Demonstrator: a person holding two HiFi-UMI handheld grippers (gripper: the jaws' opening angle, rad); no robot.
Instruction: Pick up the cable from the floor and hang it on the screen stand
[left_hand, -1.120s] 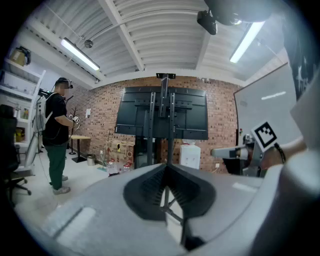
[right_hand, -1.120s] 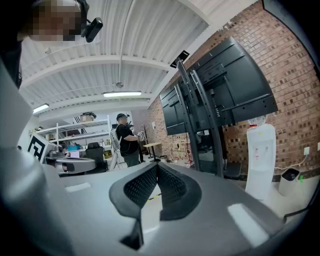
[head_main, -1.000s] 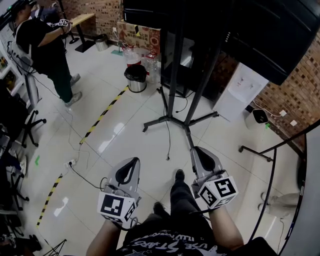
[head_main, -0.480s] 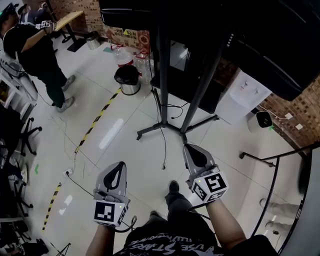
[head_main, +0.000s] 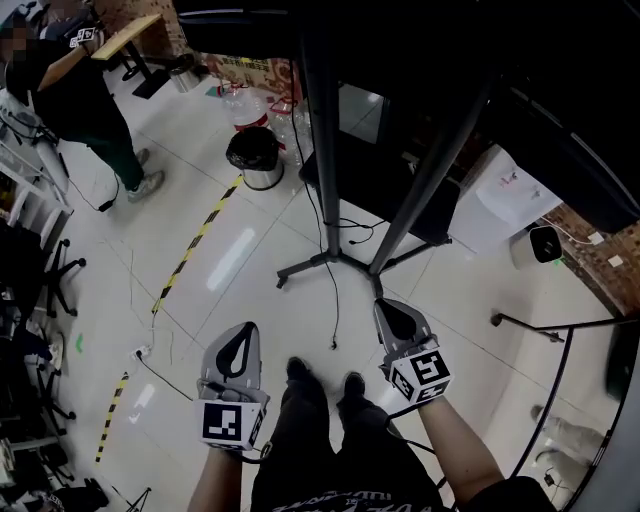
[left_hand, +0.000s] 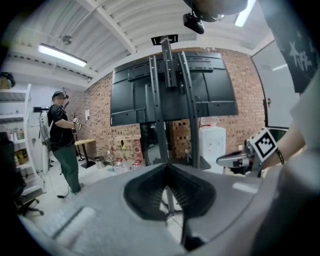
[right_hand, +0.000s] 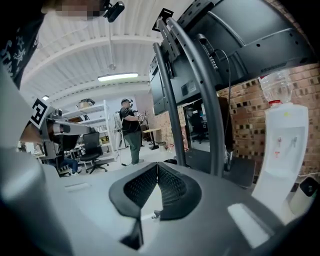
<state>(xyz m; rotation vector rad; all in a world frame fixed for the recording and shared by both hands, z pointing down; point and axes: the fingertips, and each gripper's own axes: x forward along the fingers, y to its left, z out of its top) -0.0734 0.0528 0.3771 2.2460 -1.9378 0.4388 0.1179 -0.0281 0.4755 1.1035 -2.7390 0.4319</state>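
The black screen stand (head_main: 327, 160) rises just ahead of me, its base legs (head_main: 305, 266) spread on the white floor. A thin black cable (head_main: 336, 310) hangs down along the stand, and its free end lies on the tiles between my grippers. My left gripper (head_main: 243, 336) is held low at the left, shut and empty. At the right, close to a stand leg, my right gripper (head_main: 392, 306) is also shut and empty. In the left gripper view the left gripper (left_hand: 166, 164) points at the stand (left_hand: 167, 100) and its screen. In the right gripper view the right gripper (right_hand: 157, 163) has the stand poles (right_hand: 200, 100) close by.
A person (head_main: 80, 90) stands at the far left near shelves and office chairs. A black bin (head_main: 253, 155) and bottles stand behind the stand. A white water dispenser (head_main: 497, 200) is at the right. Yellow-black tape (head_main: 195, 245) and a power strip (head_main: 140, 352) lie on the floor at the left.
I have come closer to the stand, which now fills more of the head view. Both grippers moved with me and stayed shut. My feet now stand side by side.
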